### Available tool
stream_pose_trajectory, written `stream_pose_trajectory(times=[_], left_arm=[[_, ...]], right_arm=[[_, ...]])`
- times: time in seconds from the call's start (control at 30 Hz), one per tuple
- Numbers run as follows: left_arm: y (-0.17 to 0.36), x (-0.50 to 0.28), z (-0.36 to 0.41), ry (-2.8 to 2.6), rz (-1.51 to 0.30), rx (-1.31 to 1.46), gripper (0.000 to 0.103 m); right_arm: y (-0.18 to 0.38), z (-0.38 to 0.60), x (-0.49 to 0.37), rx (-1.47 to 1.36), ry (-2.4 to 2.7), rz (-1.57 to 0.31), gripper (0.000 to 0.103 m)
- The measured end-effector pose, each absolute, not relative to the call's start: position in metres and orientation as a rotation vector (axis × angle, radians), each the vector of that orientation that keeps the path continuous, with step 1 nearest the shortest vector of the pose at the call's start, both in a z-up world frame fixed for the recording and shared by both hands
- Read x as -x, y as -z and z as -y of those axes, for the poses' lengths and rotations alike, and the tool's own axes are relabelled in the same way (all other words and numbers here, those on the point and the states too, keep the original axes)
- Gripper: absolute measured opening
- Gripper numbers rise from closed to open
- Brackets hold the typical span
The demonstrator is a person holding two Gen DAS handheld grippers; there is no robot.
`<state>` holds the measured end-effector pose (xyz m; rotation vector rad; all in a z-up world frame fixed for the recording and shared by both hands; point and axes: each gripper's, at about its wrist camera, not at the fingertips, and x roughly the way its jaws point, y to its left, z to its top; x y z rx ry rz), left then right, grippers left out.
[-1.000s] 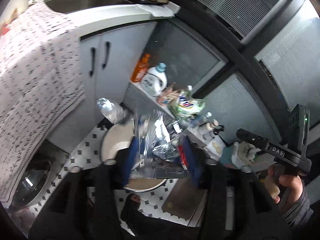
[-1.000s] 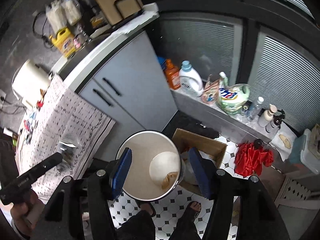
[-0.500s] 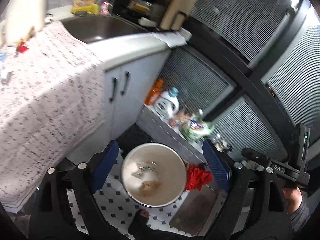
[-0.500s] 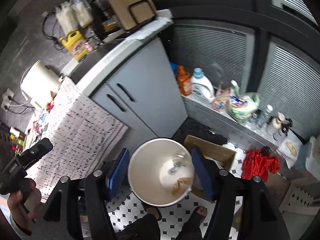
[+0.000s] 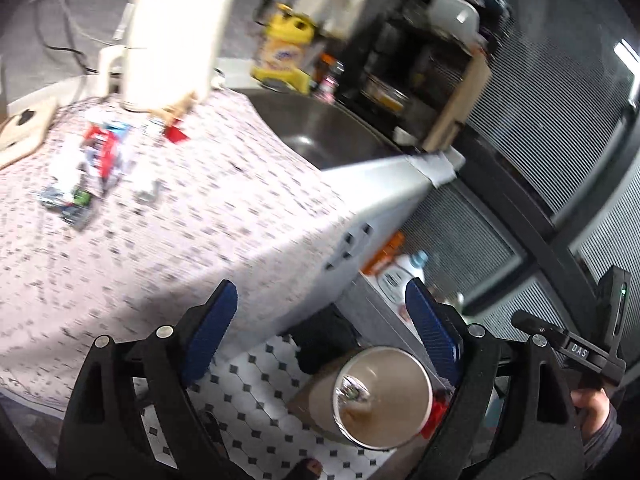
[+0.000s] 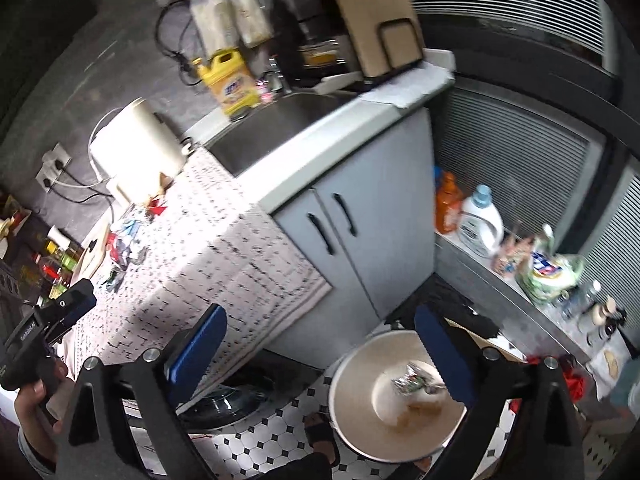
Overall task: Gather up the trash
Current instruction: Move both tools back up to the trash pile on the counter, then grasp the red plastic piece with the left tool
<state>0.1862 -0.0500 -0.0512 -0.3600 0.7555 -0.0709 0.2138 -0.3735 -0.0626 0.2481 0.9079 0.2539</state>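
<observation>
Blue-padded tongs, both empty, above the bin and the littered cloth.

Left gripper (image 5: 320, 332) stands wide with nothing between its pads; the right gripper (image 6: 320, 352) is opening, also empty. Just below both sits the round bin (image 6: 352, 412), a crumpled wrapper (image 6: 416, 380) already lying inside. Farther up and left of the left tongs, more wrappers (image 5: 102, 152) lie scattered on the patterned tablecloth (image 5: 200, 220), near the white kettle (image 5: 172, 36). They look light, thin and crinkly, likely slippery; I'd pinch one across a bunched fold.
</observation>
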Motion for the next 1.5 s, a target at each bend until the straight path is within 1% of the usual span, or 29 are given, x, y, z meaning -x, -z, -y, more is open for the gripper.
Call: stream_pose_trajectory(times=[0.23, 0.4, 0.53, 0.6, 0.77, 1.1, 1.33, 1.47, 1.5], left_arm=[[0.047, -0.191, -0.016, -0.016, -0.716, 0.403, 0.085], [0.047, -0.196, -0.057, -0.056, -0.700, 0.437, 0.073], [0.050, -0.203, -0.088, -0.076, -0.692, 0.465, 0.066], [0.052, -0.206, -0.105, -0.085, -0.687, 0.478, 0.061], [0.054, -0.220, -0.147, -0.102, -0.673, 0.501, 0.053], [0.061, -0.263, -0.211, -0.092, -0.699, 0.487, 0.053], [0.071, -0.308, -0.228, -0.041, -0.752, 0.412, 0.053], [0.084, -0.333, -0.227, -0.025, -0.804, 0.343, 0.059], [0.086, -0.337, -0.227, -0.022, -0.811, 0.339, 0.062]], right_arm=[[0.057, 0.315, -0.235, -0.219, -0.315, -0.905, 0.095], [0.054, 0.276, -0.248, -0.188, -0.337, -0.906, 0.095], [0.054, 0.250, -0.258, -0.174, -0.342, -0.906, 0.095], [0.054, 0.236, -0.264, -0.168, -0.341, -0.906, 0.095], [0.058, 0.204, -0.279, -0.168, -0.335, -0.909, 0.095], [0.067, 0.131, -0.305, -0.175, -0.347, -0.903, 0.095], [0.074, 0.108, -0.314, -0.197, -0.307, -0.908, 0.095], [0.076, 0.101, -0.320, -0.198, -0.287, -0.917, 0.095], [0.077, 0.099, -0.322, -0.197, -0.282, -0.917, 0.095]])
